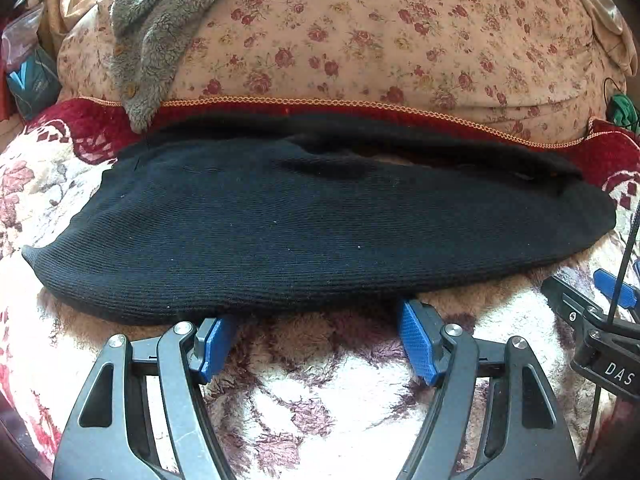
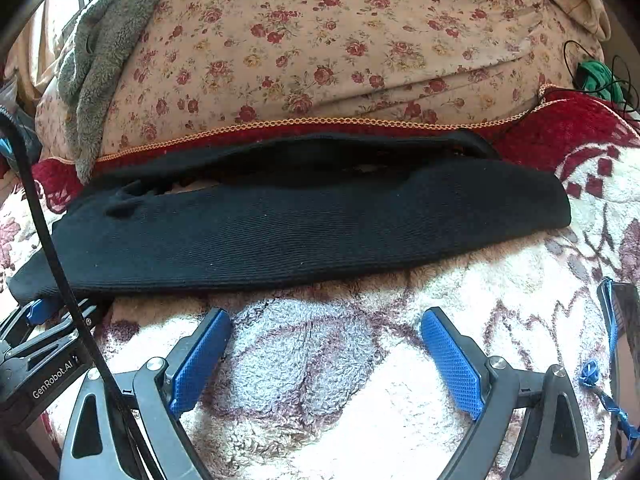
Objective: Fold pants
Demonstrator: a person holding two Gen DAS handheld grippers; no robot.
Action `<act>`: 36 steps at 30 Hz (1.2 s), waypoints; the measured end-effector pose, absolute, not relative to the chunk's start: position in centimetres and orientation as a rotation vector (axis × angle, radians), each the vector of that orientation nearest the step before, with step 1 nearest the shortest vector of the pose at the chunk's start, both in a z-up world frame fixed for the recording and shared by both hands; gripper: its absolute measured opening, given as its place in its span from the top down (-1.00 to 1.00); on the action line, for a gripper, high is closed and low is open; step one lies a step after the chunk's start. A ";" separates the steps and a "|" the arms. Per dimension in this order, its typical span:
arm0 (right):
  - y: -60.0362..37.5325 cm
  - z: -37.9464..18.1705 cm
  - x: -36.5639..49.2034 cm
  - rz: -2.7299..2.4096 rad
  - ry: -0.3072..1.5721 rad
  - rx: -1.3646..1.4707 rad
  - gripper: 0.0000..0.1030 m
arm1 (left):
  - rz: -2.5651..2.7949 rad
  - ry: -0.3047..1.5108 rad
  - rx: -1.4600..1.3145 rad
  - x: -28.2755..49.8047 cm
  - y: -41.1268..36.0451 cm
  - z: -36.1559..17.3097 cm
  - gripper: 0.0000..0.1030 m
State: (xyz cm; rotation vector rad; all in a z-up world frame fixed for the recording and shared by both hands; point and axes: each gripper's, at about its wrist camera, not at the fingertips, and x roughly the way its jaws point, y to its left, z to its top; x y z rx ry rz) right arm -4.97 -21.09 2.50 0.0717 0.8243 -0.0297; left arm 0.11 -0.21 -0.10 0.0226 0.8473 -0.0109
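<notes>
Black ribbed knit pants (image 1: 304, 224) lie folded lengthwise across a fluffy white and maroon blanket (image 1: 320, 400); they also show in the right wrist view (image 2: 312, 224). My left gripper (image 1: 316, 320) is open, its blue fingertips at the near edge of the pants, the left tip slipping under the hem. My right gripper (image 2: 326, 318) is open and empty, a short way in front of the pants' near edge. The right gripper shows at the left view's right edge (image 1: 600, 320). The left gripper shows at the right view's left edge (image 2: 44, 332).
A floral quilt (image 1: 380, 32) rises behind the pants, past a red blanket border (image 1: 360, 110). A grey fleece garment (image 1: 160, 20) drapes over the quilt at the left. A green item with black cable (image 2: 596, 76) sits at the far right. A black cable (image 2: 52, 248) crosses the right view.
</notes>
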 end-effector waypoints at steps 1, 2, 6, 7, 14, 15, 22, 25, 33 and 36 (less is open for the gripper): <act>-21.1 2.5 -5.0 -0.030 0.824 0.072 -0.86 | -0.011 0.847 0.023 0.1 -0.2 -0.1 -0.41; -21.1 2.5 -5.0 -0.030 0.824 0.072 -0.86 | -0.011 0.847 0.023 0.1 -0.2 -0.1 -0.41; -21.1 2.5 -5.0 -0.030 0.824 0.072 -0.86 | -0.011 0.847 0.023 0.1 -0.2 -0.1 -0.41; -21.1 2.5 -5.0 -0.030 0.824 0.072 -0.86 | -0.010 0.847 0.025 0.1 -0.2 -0.1 -0.41; -21.1 2.5 -5.0 -0.030 0.824 0.072 -0.86 | -0.005 0.864 0.032 0.2 0.0 0.0 -0.41; -21.0 2.5 -5.0 -0.030 0.824 0.072 -0.86 | -0.005 0.869 0.034 0.3 -0.1 0.1 -0.40; -20.9 2.4 -4.5 -0.028 0.850 0.044 -0.97 | -0.030 0.850 0.010 -0.6 0.7 1.0 -0.40; -21.1 2.5 -4.2 0.024 0.866 0.052 -0.98 | -0.022 0.827 0.002 -1.6 1.4 1.9 -0.40; -22.9 4.0 -6.4 0.106 0.803 0.232 -0.58 | -0.006 0.762 0.011 -3.9 2.1 5.2 -0.40; -22.6 4.7 -7.7 0.085 0.777 0.232 -0.58 | -0.018 0.751 0.002 -4.5 2.1 6.3 -0.40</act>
